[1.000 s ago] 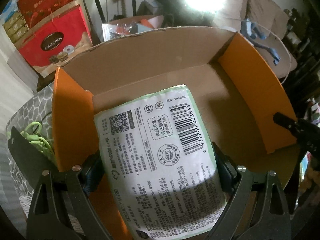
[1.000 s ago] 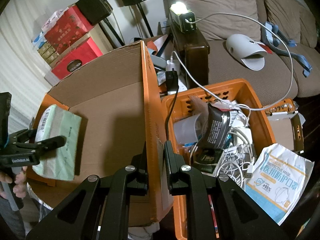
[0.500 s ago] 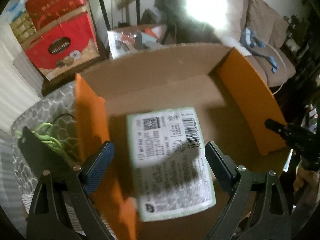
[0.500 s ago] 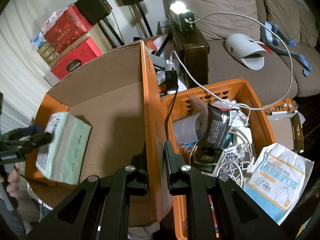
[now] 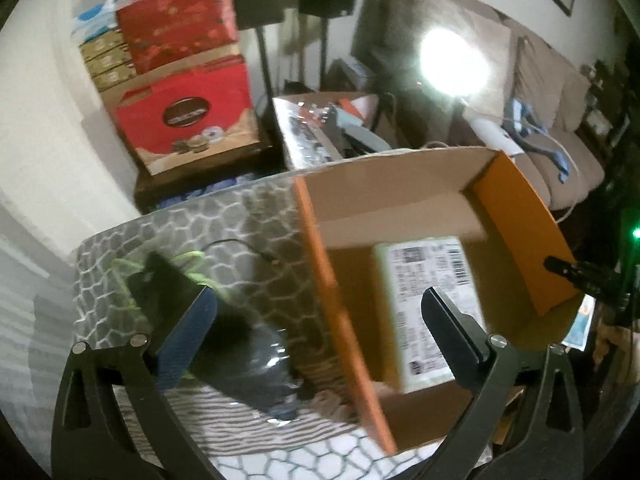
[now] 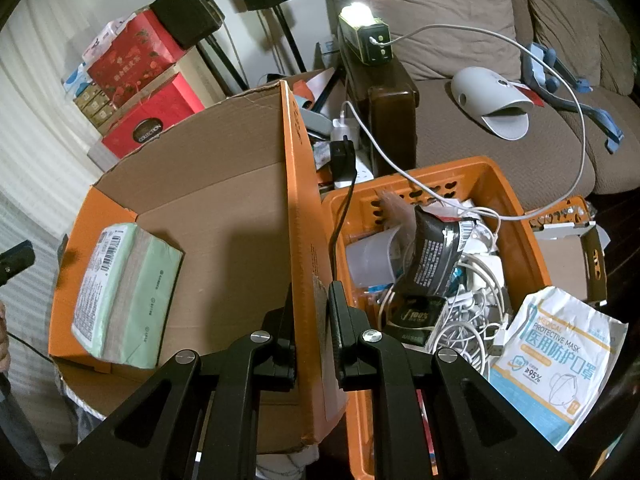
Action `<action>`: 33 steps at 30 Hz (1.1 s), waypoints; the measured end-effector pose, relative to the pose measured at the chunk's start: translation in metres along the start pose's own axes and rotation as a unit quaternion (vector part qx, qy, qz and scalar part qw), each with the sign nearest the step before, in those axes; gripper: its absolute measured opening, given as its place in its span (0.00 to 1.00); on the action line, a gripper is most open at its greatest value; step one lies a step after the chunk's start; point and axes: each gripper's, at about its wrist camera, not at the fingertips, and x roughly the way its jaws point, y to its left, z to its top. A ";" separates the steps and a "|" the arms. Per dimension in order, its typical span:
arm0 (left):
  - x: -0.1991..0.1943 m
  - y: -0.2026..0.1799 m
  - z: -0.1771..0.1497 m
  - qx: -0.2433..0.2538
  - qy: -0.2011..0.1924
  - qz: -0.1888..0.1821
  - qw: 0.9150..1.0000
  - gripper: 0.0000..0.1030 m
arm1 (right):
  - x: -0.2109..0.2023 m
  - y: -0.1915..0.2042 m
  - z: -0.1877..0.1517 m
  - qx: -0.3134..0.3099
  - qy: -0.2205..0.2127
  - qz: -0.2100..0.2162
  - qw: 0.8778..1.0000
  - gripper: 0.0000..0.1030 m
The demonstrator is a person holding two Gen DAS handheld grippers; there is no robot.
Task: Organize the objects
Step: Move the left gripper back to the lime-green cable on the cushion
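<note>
A pale green tissue pack (image 5: 424,308) with a printed white label lies inside the open cardboard box (image 5: 400,208), against its left side (image 6: 124,292). My left gripper (image 5: 318,312) hangs above the box's left orange flap and the table. Its jaws are opening wide, with nothing held between them. One of its fingertips (image 6: 16,260) shows at the left edge of the right wrist view. My right gripper (image 6: 310,300) is shut on the box's upright right orange flap (image 6: 298,200).
An orange basket (image 6: 520,208) full of cables and a black pouch (image 6: 436,252) stands right of the box, with a mask bag (image 6: 560,360) beside it. A black flat object (image 5: 168,288) and green cord lie on the patterned table. Red gift boxes (image 5: 188,120) and a sofa (image 6: 480,140) stand behind.
The left gripper let go of the tissue pack, which dropped into the box. It then pulled up and away to the left, jaws spreading. The right gripper kept still on the flap.
</note>
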 end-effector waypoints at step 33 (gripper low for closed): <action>0.043 0.176 -0.064 -0.150 0.035 0.002 0.988 1.00 | -0.002 -0.004 -0.003 0.000 0.001 -0.002 1.000 0.11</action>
